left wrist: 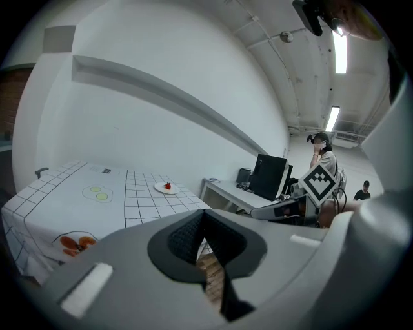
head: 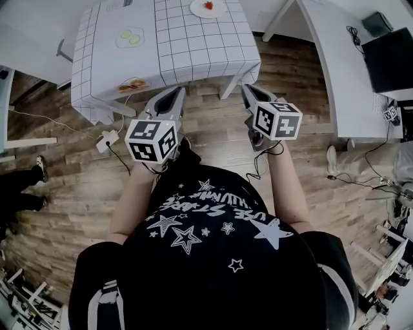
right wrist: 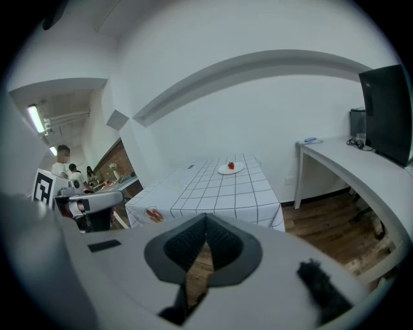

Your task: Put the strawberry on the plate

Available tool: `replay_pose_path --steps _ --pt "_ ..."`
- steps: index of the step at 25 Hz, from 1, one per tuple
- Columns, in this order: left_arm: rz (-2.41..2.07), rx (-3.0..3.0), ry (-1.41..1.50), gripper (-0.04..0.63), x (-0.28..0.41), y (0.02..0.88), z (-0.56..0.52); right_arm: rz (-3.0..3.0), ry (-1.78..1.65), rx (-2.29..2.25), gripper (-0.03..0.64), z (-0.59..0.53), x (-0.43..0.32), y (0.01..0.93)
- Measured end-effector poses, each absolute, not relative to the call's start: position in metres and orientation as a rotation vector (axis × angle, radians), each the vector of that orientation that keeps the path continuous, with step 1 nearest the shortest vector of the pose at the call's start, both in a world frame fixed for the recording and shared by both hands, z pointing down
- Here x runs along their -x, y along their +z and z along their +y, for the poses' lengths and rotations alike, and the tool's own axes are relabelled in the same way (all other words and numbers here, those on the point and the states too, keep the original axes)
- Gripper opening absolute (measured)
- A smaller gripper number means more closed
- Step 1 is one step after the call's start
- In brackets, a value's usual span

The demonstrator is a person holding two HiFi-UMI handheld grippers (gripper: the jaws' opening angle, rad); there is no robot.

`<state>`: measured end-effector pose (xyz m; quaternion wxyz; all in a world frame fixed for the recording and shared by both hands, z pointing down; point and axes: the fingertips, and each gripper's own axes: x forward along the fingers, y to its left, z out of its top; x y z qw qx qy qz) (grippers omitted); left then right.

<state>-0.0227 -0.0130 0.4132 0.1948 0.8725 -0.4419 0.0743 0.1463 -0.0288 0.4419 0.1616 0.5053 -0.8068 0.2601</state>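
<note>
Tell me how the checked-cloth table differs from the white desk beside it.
The table wears a grid-patterned cloth that hangs over its sides; the desk is bare white. The table carries a plate with a strawberry; the desk carries a black monitor. Both are white and stand on the wooden floor.

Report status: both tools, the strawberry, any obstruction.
Left tool shut, empty; right tool shut, empty. Small red strawberry sits on round white plate, far end of grid-clothed table. Nothing blocking wooden floor ahead.
</note>
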Motion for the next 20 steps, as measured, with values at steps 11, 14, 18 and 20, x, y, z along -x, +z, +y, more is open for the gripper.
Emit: replay_pose_path --steps 11,14,18,20 --pt "-1.32 -2.423 0.213 0.009 0.006 0.409 0.088 -2.445 0.657 -1.345 0.014 0.06 -0.144 0.417" --pt "-1.332 -2.406 0.216 0.009 0.005 0.411 0.111 -2.465 0.648 -1.324 0.014 0.081 -0.141 0.417" --pt "-1.339 -2.397 0.217 0.009 0.005 0.414 0.133 -2.479 0.666 -1.316 0.012 0.099 -0.14 0.421" --pt "-1.344 -2.392 0.217 0.009 0.008 0.415 0.14 -2.478 0.668 -1.31 0.014 0.105 -0.139 0.422"
